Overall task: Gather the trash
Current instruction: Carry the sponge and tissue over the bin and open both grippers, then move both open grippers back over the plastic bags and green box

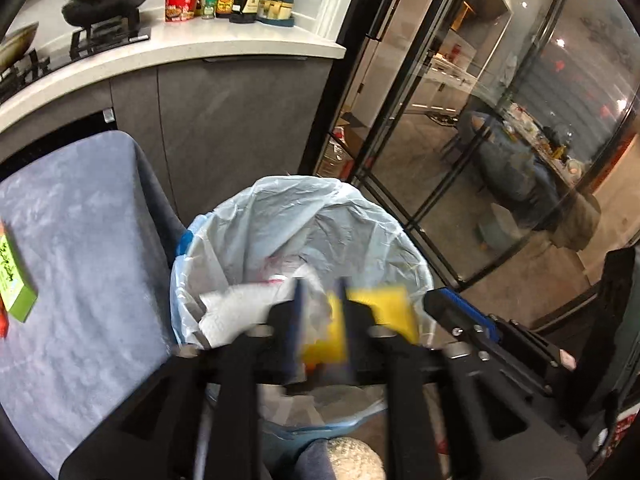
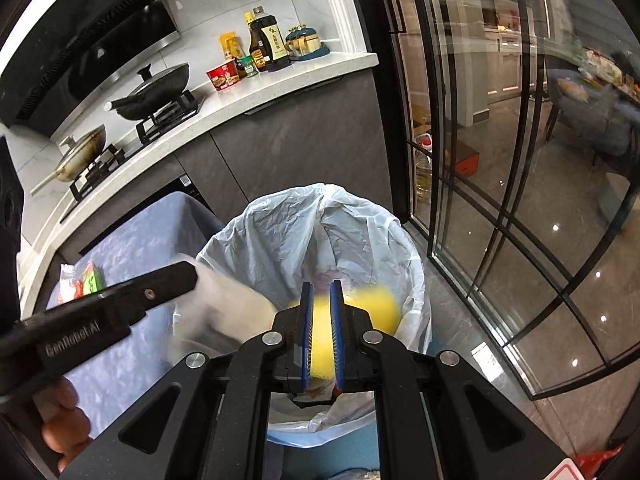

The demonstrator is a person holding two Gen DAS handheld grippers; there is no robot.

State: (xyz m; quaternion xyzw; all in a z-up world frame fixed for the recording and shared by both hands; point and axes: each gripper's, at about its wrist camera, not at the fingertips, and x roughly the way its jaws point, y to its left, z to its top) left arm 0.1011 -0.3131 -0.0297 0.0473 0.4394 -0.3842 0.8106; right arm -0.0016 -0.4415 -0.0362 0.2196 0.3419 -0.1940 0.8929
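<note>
A trash bin lined with a pale plastic bag (image 1: 360, 216) (image 2: 360, 216) stands on the floor beside a blue-covered table. My left gripper (image 1: 320, 292) is over the bin's near rim, jaws narrowly apart, with crumpled white paper (image 1: 236, 308) blurred at its left finger; whether it grips the paper is unclear. My right gripper (image 2: 320, 292) is shut on a yellow packet (image 2: 322, 332) above the bin; the packet also shows in the left wrist view (image 1: 384, 308). The right gripper's finger (image 1: 464, 312) shows at the bin's right rim. The white paper (image 2: 224, 304) is blurred.
A green box (image 1: 16, 280) and other trash (image 2: 80, 280) lie on the blue-covered table (image 1: 88, 260) left of the bin. Behind is a grey cabinet under a white counter (image 1: 224, 44) with pans and bottles. Black-framed glass doors (image 2: 500, 200) stand to the right.
</note>
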